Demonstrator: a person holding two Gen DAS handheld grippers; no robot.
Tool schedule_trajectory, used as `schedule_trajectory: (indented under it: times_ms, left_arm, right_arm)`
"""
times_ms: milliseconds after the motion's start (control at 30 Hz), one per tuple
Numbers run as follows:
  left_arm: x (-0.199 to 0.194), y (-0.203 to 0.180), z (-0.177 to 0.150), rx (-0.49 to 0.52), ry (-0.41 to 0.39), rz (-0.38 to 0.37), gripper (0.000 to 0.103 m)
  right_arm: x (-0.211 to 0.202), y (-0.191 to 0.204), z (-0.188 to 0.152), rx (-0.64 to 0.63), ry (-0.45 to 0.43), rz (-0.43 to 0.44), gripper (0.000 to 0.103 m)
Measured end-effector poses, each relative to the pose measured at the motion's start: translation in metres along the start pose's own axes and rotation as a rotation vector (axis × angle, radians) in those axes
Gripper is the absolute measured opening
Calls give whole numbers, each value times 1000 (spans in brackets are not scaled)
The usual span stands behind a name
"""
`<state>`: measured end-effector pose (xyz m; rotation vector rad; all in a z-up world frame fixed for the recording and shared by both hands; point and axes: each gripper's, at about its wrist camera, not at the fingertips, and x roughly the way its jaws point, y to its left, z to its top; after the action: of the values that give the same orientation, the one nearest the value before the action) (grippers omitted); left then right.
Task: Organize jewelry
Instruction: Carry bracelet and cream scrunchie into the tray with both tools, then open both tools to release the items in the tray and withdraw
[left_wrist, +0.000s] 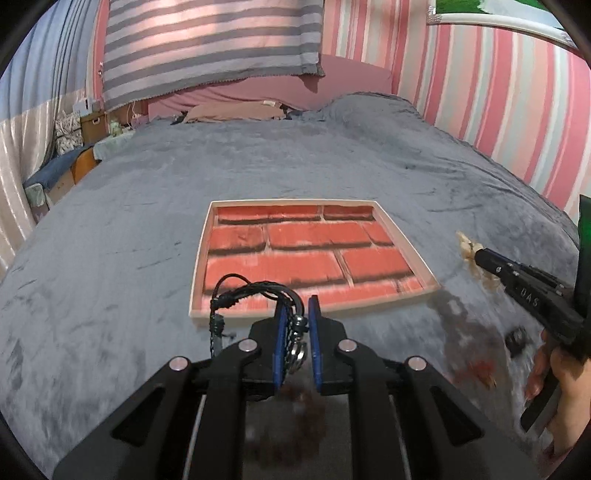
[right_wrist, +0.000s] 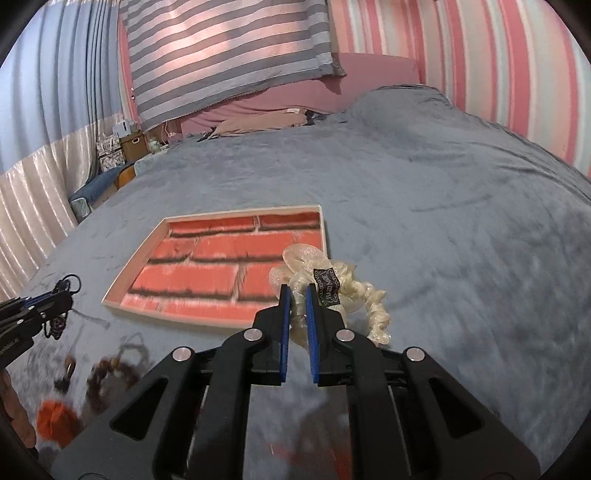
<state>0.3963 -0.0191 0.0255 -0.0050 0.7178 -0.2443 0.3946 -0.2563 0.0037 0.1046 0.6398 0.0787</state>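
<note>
A shallow tray with a red brick-pattern floor lies on the grey bedspread; it also shows in the right wrist view. My left gripper is shut on a black braided cord bracelet with metal rings, held just above the tray's near edge. My right gripper is shut on a cream fabric scrunchie with a black tag, held near the tray's right corner. The right gripper also appears in the left wrist view with the scrunchie.
Loose jewelry lies blurred on the bedspread near me: a brown beaded bracelet, an orange item and a small dark piece. A striped blanket hangs behind the bed. A striped wall runs along the right.
</note>
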Motion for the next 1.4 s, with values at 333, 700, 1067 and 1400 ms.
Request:
schedule_trajectory:
  times_ms: [333, 700, 1067, 1400]
  left_arm:
    - [119, 30, 58, -13, 86, 96, 12]
    - [217, 48, 87, -23, 247, 154, 12]
    - [254, 52, 79, -30, 341, 157, 12]
    - [231, 52, 80, -48, 330, 145, 25]
  right_arm:
    - [116, 15, 49, 5, 98, -11, 9]
    - [206, 33, 68, -69, 295, -98, 9]
    - [238, 20, 54, -31, 389, -92, 9]
    - [201, 13, 61, -5, 318, 7, 49]
